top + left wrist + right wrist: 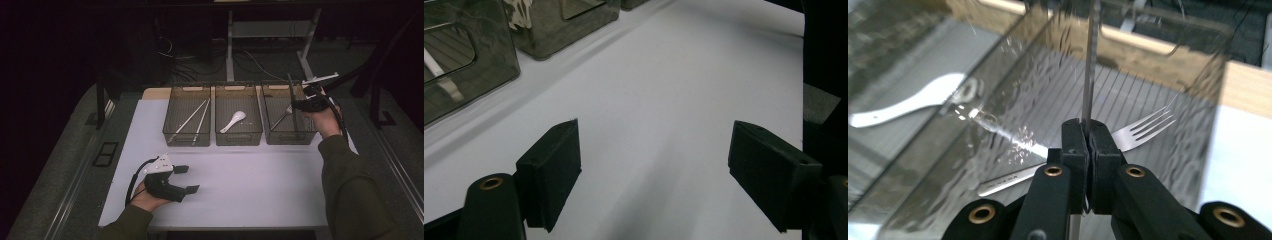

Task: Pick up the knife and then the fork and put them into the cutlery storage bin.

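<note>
Three clear bins stand in a row at the back of the white mat (240, 175). The left bin holds chopsticks (192, 120), the middle one a white spoon (233, 121), and the right bin (287, 137) a metal fork (283, 117). My right gripper (297, 106) hovers over the right bin, shut on a thin metal utensil (291, 90) that sticks up past the jaws. In the right gripper view this utensil (1089, 65) stands edge-on between the pressed pads (1087, 131), with the fork (1143, 131) lying below. My left gripper (187, 179) rests open on the mat, nothing between its fingers (549, 170).
The bins' walls (469, 60) rise just beyond the left gripper. A wooden board edge (1158, 47) runs behind the bins. A dark floor with cables and table legs lies past the table's far edge. The sleeve of the right arm (350, 190) crosses the mat's right side.
</note>
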{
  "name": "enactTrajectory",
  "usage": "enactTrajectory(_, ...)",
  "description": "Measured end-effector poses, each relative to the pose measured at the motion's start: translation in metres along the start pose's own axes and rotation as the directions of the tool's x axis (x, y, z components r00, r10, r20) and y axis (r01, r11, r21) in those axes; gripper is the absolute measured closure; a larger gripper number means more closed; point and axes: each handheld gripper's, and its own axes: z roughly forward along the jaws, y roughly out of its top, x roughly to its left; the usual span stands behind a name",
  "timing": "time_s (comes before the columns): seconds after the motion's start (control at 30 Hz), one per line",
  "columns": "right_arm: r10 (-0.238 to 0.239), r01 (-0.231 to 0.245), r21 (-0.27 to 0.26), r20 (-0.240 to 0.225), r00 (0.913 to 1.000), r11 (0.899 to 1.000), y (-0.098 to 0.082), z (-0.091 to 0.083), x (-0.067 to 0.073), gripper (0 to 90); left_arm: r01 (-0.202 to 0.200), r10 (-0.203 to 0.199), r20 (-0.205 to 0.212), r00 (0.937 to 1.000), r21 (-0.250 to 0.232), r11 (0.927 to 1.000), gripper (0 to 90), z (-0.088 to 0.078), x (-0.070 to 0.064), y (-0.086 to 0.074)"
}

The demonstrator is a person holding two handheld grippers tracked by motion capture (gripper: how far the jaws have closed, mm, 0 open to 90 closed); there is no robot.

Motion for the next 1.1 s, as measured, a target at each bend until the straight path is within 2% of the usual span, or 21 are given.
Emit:
enactTrajectory(0.03,-0.001,0.001,0.023,-0.002,1.0000,1.000,-0.002,0.007,0.000,87.3,0.002,-0.002,0.001,1.0000,0.001,1.0000,20.0,0.000,0.000,0.000)
enactTrajectory(0.1,0.012,-0.012,0.029,-0.005,0.9999,1.000,-0.004,0.016,0.001,86.3,0.002,-0.002,0.001,1.0000,-0.003,1.0000,19.7,0.000,0.001,0.000)
enactTrajectory(0.13,0.021,-0.021,0.026,-0.006,0.9998,0.999,-0.005,0.018,0.002,76.4,0.002,-0.002,0.000,1.0000,0.000,1.0000,19.5,0.000,0.001,0.000)
enactTrajectory(0.2,0.032,-0.032,0.016,-0.018,0.9993,0.999,-0.005,0.018,0.003,70.4,0.004,-0.004,-0.001,1.0000,-0.002,1.0000,19.1,-0.001,0.002,0.000)
enactTrajectory(0.3,0.028,-0.029,-0.003,-0.022,0.9993,1.000,-0.006,0.013,0.003,59.5,0.003,-0.003,-0.003,1.0000,-0.004,1.0000,18.8,-0.001,0.002,0.000)
enactTrajectory(0.4,0.049,-0.051,-0.031,-0.056,0.9972,0.998,-0.008,0.006,0.001,52.1,0.000,0.000,-0.006,1.0000,-0.002,1.0000,18.6,-0.001,0.001,0.000)
enactTrajectory(0.5,0.046,-0.050,-0.058,-0.072,0.9964,0.997,-0.012,-0.002,0.000,49.0,-0.001,0.001,-0.011,0.9999,-0.002,1.0000,18.2,-0.001,0.002,0.000)
enactTrajectory(0.67,0.053,-0.068,-0.113,-0.132,0.9899,0.991,-0.022,-0.019,0.002,39.9,-0.001,0.001,-0.019,0.9998,-0.002,1.0000,16.4,0.000,0.002,-0.001)
enactTrajectory(0.8,0.023,-0.049,-0.152,-0.169,0.9854,0.987,-0.034,-0.034,0.009,34.6,-0.004,0.004,-0.026,0.9997,0.000,1.0000,14.3,0.001,0.002,-0.001)
enactTrajectory(0.93,-0.027,-0.006,-0.188,-0.174,0.9844,0.982,-0.048,-0.047,0.022,30.5,-0.008,0.008,-0.027,0.9996,-0.002,1.0000,13.5,0.001,0.002,-0.001)
enactTrajectory(1.1,-0.083,0.036,-0.232,-0.196,0.9771,0.972,-0.069,-0.063,0.039,26.6,-0.011,0.011,-0.025,0.9996,-0.003,0.9999,13.2,0.002,0.001,-0.002)
